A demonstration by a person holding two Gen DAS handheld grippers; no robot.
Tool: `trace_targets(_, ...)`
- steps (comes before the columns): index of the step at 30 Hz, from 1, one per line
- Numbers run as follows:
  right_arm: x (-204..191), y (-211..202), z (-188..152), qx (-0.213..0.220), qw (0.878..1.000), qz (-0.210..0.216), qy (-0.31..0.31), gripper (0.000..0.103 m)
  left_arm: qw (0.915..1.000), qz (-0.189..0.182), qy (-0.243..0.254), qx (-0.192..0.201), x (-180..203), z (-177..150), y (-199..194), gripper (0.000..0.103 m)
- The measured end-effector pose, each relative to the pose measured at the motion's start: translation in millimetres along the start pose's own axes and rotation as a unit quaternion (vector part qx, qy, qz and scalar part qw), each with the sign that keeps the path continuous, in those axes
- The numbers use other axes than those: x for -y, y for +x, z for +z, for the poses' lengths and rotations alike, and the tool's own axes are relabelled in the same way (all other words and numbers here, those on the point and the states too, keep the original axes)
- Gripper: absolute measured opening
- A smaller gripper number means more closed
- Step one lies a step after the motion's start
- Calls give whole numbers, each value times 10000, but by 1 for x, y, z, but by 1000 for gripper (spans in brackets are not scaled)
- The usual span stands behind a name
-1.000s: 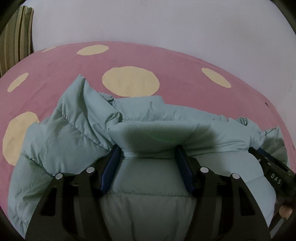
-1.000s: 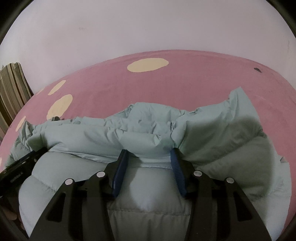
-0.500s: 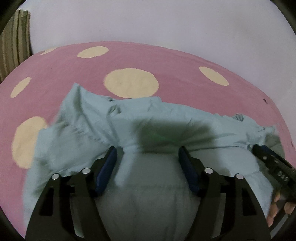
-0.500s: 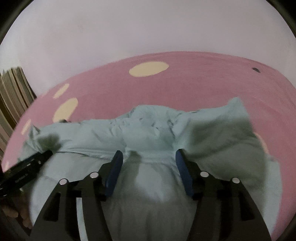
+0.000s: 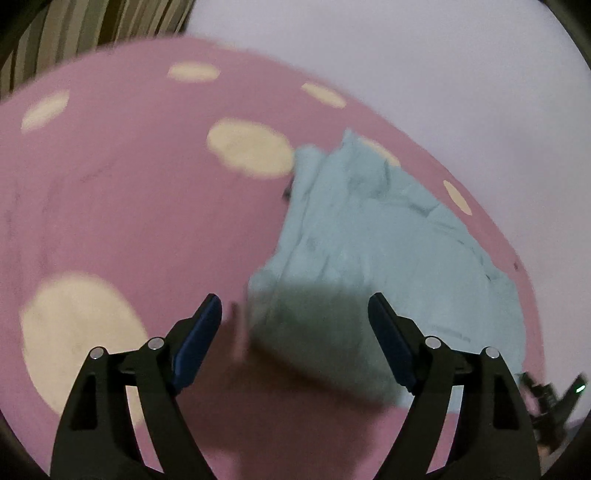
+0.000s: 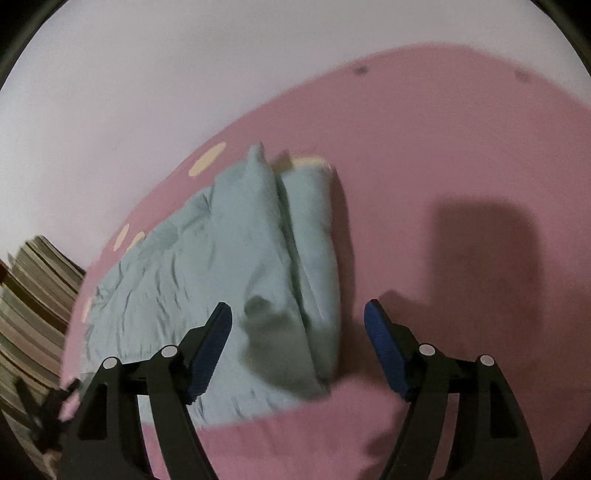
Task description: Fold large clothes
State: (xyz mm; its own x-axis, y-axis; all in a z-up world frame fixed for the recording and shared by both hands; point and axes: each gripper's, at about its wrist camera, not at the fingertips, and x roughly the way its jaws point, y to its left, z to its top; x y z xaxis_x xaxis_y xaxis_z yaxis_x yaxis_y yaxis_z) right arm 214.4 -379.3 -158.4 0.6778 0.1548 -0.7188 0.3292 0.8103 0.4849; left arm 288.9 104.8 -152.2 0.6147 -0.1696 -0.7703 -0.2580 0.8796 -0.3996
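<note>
Two grippers, both with nothing gripped and jaws opening. Left gripper [image 5: 294, 314]: blue pads [image 5: 201, 339] stand wide, clear of the cloth. Pale teal padded jacket [image 5: 388, 236] lies folded on the pink spotted cover [image 5: 129, 206]; its near corner sits between the jaws toward the right-hand pad, in the gripper's shadow, and the rest runs ahead and to the right of them. A cream spot lies left of the left-hand pad. Striped fabric [image 5: 92, 29] shows far ahead-left. Frame blurred.

Right gripper [image 6: 297, 314]: jaws wide. Jacket [image 6: 221, 266] lies ahead and left of them, its folded edge ending between the pads, nearer the left one; bare cover [image 6: 461, 155] ahead of the right pad.
</note>
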Motion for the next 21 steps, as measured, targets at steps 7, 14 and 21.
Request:
trace_targets(7, -11, 16, -9, -94, 9994, 312, 143, 69, 9978, -464, -474, -55, -2, -2, 20, 81)
trace_targets(14, -16, 23, -15, -14, 9991, 360, 211, 27, 9981, -490, -384, -23, 5, 4, 35, 29)
trace_targets(21, -22, 8, -18, 137, 9988, 463, 59, 16, 9986, -496, -120, 146, 10, 6, 16, 14)
